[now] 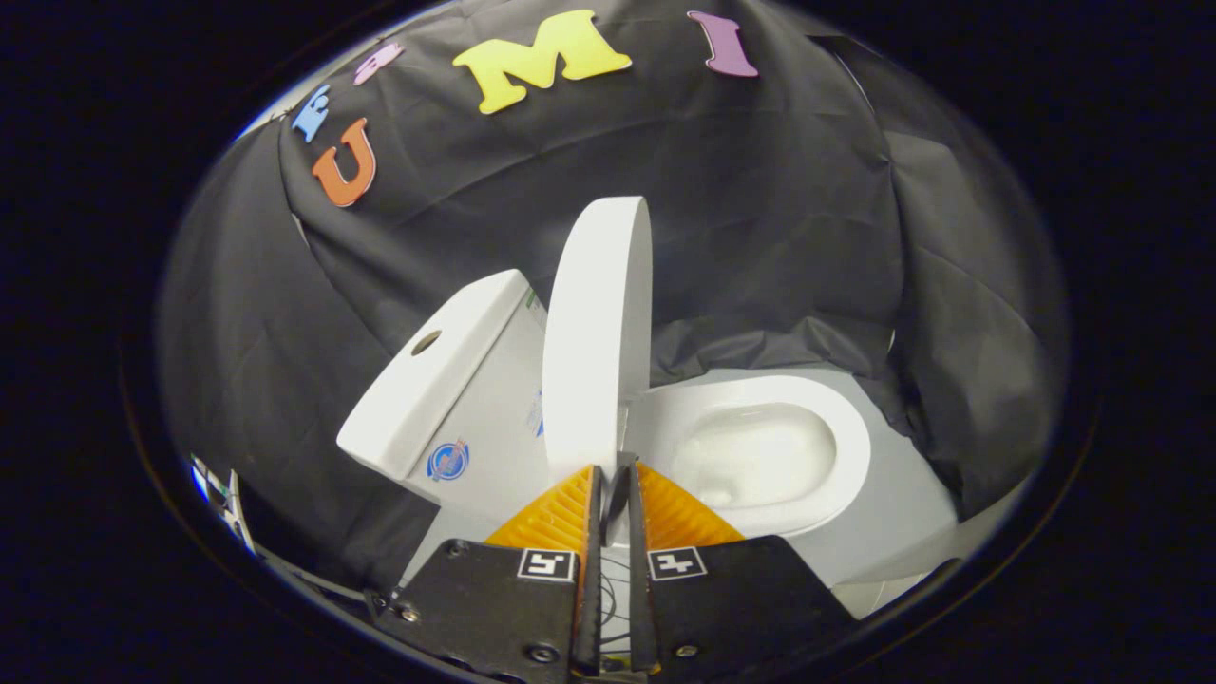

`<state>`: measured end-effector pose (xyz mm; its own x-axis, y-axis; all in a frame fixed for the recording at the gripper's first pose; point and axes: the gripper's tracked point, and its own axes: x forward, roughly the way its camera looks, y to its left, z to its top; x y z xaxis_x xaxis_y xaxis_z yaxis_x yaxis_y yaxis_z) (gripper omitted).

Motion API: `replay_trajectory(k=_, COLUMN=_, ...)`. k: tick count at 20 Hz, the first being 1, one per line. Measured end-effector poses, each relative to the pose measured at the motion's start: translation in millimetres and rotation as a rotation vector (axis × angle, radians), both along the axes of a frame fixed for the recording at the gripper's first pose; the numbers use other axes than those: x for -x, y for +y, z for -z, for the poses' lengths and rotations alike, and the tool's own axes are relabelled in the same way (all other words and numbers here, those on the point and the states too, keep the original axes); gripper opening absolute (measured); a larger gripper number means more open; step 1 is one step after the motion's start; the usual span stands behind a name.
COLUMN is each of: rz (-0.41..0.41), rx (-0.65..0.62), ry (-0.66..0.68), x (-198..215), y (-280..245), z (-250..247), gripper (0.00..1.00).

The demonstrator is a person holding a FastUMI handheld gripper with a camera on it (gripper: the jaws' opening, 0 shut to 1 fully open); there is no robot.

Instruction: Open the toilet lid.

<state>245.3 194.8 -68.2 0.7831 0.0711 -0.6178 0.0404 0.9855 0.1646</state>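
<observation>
- One toilet (855, 532) takes up most of the scene, seen tilted, set against the black cloth wall (760, 218) that drapes behind and around it.
- The tank (475, 418) lies to the left of the jaws, its top carrying a round flush opening (426, 343) (a blue round sticker (447, 460) shows on its side, too small to read).
- The lid (598, 332) stands raised, nearly upright and seen almost edge-on, between the tank and the bowl; its lower edge comes down just ahead of the fingertips.
- The bowl (760, 456) lies open to the right of the lid, its white seat ring (850, 427) flat around it and the hollow bare inside.
- The gripper (611, 475) points at the base of the lid; its jaws are almost pressed together, with only a thin slit between them.
- Whether the jaws pinch the lid's lower rim or merely sit just below it cannot be told, since the tips meet right where the rim ends.
- Two small square markers (546, 564) sit on the gripper body, one on each side of the slit.
</observation>
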Motion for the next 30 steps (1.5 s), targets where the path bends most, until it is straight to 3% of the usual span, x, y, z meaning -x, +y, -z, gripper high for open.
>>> replay_trajectory(k=16, rz=-0.055, rx=0.155, ry=-0.023, x=-7, y=56, z=1, gripper=0.16)
replay_trajectory(k=30, rz=-0.076, rx=0.214, ry=-0.021, x=-11, y=105, z=8, gripper=0.16)
